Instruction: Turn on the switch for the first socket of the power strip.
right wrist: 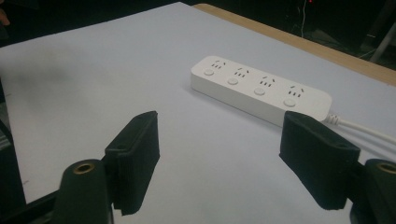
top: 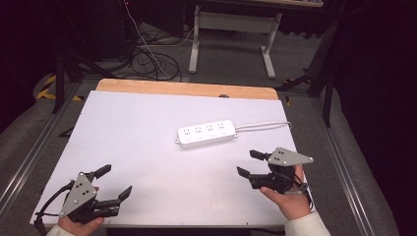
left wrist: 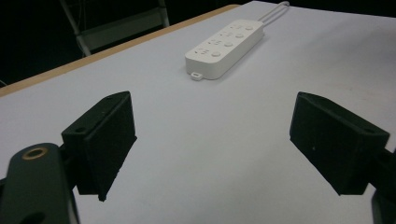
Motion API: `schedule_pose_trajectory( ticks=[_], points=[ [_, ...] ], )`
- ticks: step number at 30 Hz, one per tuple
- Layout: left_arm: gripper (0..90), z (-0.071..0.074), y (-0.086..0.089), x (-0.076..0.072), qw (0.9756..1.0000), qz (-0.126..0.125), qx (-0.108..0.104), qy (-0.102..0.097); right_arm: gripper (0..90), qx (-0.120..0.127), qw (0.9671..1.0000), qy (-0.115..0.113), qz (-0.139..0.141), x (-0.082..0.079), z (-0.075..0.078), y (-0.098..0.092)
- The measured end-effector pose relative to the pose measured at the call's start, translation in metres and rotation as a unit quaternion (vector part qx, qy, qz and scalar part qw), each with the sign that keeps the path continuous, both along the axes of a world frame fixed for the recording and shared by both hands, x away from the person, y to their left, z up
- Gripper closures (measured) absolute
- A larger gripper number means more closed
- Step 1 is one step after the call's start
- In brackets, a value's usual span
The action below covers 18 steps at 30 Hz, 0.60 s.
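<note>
Power strip: plainly the thing at hand, a white four-socket power strip [top: 206,133] lies flat just past the middle of the white table top [top: 137,142], toward 1 o'clock, its cord [top: 265,126] trailing off to 3 o'clock.
Right gripper: the right gripper [top: 251,163] sits at the strip's 5 o'clock, near but apart, jaws spread wide with nothing between them, aimed at the strip.
Left gripper: the left gripper [top: 114,182] sits well apart at the strip's 7 o'clock, jaws likewise wide and empty.
Progress: by my reading, nothing is done yet; the strip is untouched and every socket is empty.
Left to do: closing in and taking hold.
</note>
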<state>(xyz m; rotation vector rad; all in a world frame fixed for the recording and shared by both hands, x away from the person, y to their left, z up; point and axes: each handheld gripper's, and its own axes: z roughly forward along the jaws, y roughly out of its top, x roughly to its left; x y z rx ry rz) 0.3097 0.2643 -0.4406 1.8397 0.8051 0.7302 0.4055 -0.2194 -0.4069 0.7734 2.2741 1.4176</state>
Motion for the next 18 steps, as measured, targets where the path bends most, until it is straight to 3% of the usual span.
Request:
schedule_pose_trajectory(
  ticks=[4,12,18],
  points=[
    [14.9,0.000,0.000,0.000,1.0000,0.000,0.000,0.000,27.3,0.009,0.9999,0.004,0.004,-0.003,-0.011,-0.002],
    [14.9,0.000,0.000,0.000,1.0000,0.000,0.002,0.000,23.4,0.004,1.0000,0.004,0.001,-0.010,-0.036,-0.007],
    [14.9,-0.001,0.000,0.000,1.0000,0.000,0.000,0.001,20.0,0.001,0.9997,0.022,-0.008,-0.012,-0.053,-0.012]
  ],
)
